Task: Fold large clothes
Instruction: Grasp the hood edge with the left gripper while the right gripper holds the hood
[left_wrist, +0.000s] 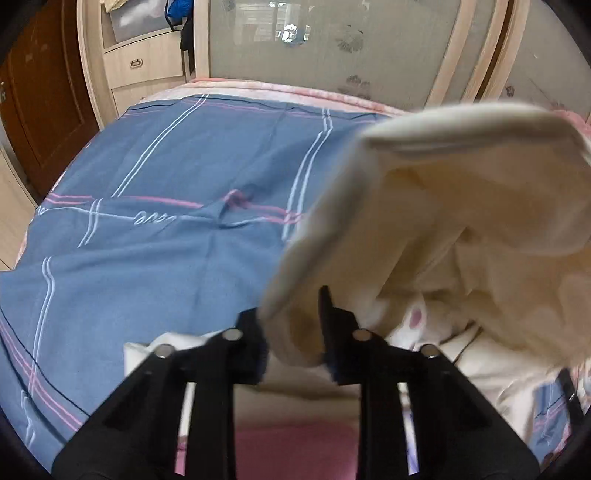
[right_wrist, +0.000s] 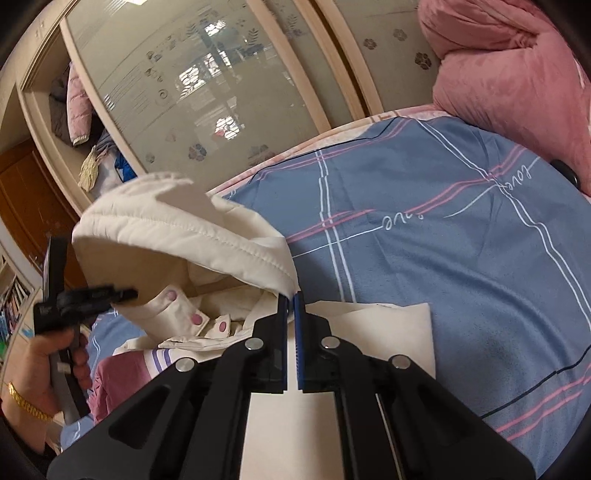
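A cream padded jacket (left_wrist: 436, 229) with pink snap buttons is lifted above a bed with a blue plaid sheet (left_wrist: 166, 206). My left gripper (left_wrist: 291, 325) is shut on a bunched edge of the jacket, which fills the gap between its fingers. In the right wrist view the jacket's stitched hem (right_wrist: 177, 236) arches up at the left. My right gripper (right_wrist: 291, 306) is shut on a corner of that hem. The left gripper (right_wrist: 125, 293) shows at the far left, held by a hand. Part of the jacket (right_wrist: 373, 332) lies flat on the sheet (right_wrist: 443, 240).
A wardrobe with frosted sliding doors (left_wrist: 325, 48) stands behind the bed. A drawer unit (left_wrist: 144, 66) and a brown door (left_wrist: 40, 92) are at the left. A pink quilt (right_wrist: 509, 74) is piled at the bed's far right. A pink garment (right_wrist: 114, 380) lies under the jacket.
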